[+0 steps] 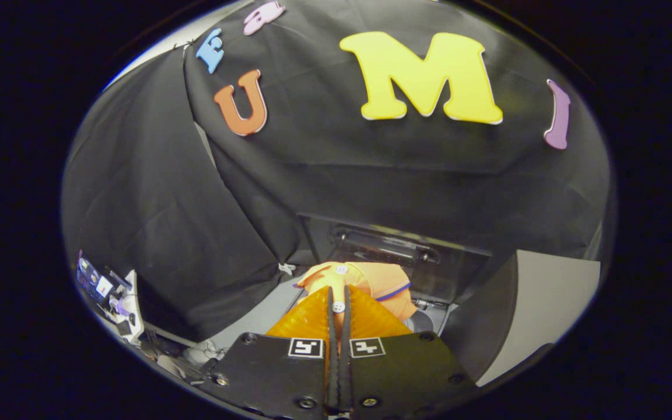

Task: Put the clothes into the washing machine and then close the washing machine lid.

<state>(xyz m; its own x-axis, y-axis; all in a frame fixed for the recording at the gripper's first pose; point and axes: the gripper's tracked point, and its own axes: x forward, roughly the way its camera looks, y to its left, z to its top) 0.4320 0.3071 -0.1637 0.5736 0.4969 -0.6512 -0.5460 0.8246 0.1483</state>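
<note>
We see the shirt (365, 283) — orange, with white buttons and a dark stripe at its hem — bunched at the tips of the tongs (339, 303) and spilling just beyond them. The fingers (331, 315) stand nearly together, pinching a fold of the cloth between them. Past the shirt lies the washer (429, 274), dark, its lid (388, 245) raised behind the opening. A grey bench (266, 312) runs beside it — cluttered with small gear (117, 297) well off to the left.
</note>
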